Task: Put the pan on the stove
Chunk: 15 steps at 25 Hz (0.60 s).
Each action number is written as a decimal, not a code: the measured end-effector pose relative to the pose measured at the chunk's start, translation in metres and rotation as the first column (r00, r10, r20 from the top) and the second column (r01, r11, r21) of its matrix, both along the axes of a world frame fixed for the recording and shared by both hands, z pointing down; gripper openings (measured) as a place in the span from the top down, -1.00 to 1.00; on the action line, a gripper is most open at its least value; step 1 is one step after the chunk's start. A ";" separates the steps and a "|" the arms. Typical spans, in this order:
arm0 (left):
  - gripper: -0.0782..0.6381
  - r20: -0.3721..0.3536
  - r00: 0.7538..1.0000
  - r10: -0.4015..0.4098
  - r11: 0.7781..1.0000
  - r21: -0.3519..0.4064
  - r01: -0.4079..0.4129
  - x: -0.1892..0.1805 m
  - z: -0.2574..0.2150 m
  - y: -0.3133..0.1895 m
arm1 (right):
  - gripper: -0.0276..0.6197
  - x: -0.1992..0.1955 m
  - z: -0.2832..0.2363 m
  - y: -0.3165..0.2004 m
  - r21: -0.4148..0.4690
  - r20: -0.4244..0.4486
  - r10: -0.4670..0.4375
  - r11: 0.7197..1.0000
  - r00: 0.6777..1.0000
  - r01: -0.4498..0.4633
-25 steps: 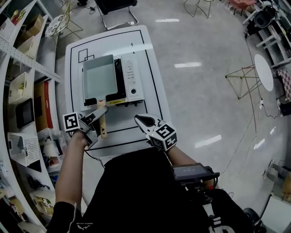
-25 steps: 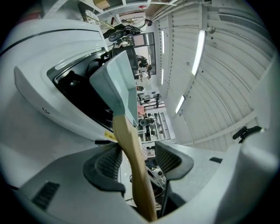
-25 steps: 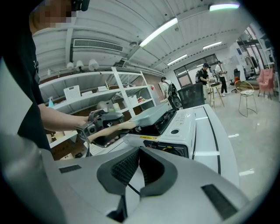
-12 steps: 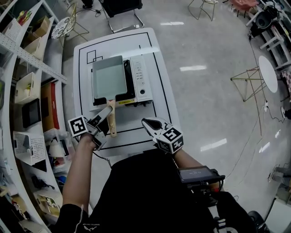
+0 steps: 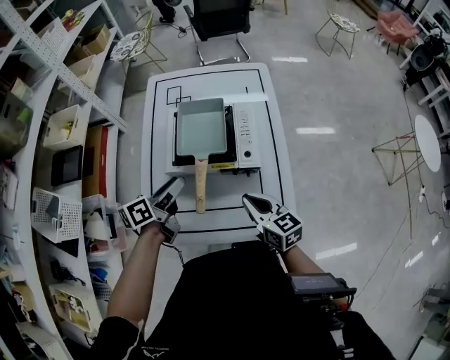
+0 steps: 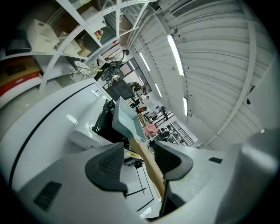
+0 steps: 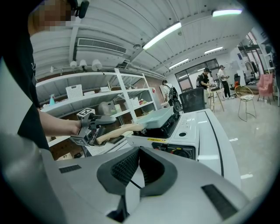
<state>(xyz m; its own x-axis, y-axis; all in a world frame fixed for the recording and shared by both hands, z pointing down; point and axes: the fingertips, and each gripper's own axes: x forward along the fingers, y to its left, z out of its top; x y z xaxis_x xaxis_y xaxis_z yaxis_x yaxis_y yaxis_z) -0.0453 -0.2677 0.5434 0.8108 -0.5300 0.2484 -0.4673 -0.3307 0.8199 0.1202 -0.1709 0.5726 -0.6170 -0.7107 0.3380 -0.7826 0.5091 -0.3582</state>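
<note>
The pale green rectangular pan (image 5: pixel 202 126) sits on the white tabletop stove (image 5: pixel 246 133), its wooden handle (image 5: pixel 200 186) pointing toward me. My left gripper (image 5: pixel 176 191) is just left of the handle's end, apart from it. Its jaws are closing, and the pads press on nothing. In the left gripper view the handle (image 6: pixel 148 164) shows through the gap of that gripper (image 6: pixel 139 155), with the pan (image 6: pixel 127 120) beyond. My right gripper (image 5: pixel 252 202) hovers near the table's front edge, shut and empty. The right gripper view looks past its shut pads (image 7: pixel 127 168) to the stove (image 7: pixel 188 131) and pan (image 7: pixel 159 117).
The stove stands on a white table (image 5: pixel 158 140) marked with black lines. Shelves (image 5: pixel 63 140) with boxes and bins run along the left. A black chair (image 5: pixel 218 21) stands beyond the table's far end. Shiny floor lies to the right.
My left gripper has come off the pan handle and drawn back to its left. The pan stays on the stove. The right gripper keeps its place.
</note>
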 end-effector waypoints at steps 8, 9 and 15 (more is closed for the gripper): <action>0.58 0.174 0.982 -0.066 0.990 0.134 0.043 -0.036 0.012 0.041 | 0.83 -0.006 -0.013 0.009 0.046 -0.009 -0.013 0.999 1.000 0.014; 0.62 0.191 0.979 -0.073 0.988 0.150 0.044 -0.039 0.013 0.048 | 0.83 -0.007 -0.016 0.012 0.056 -0.007 -0.016 0.998 1.000 0.017; 0.76 0.299 0.951 -0.076 0.972 0.233 0.004 -0.052 0.021 0.082 | 0.83 -0.018 -0.023 0.023 0.107 -0.003 -0.050 0.993 0.999 0.050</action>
<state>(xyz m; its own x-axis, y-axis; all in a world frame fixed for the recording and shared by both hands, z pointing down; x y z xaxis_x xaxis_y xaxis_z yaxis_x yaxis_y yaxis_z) -0.0972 -0.1860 0.5648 0.6924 -0.6316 0.3488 -0.6989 -0.4672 0.5415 0.1018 -0.1483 0.5494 -0.6527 -0.7110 0.2615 -0.7552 0.5832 -0.2993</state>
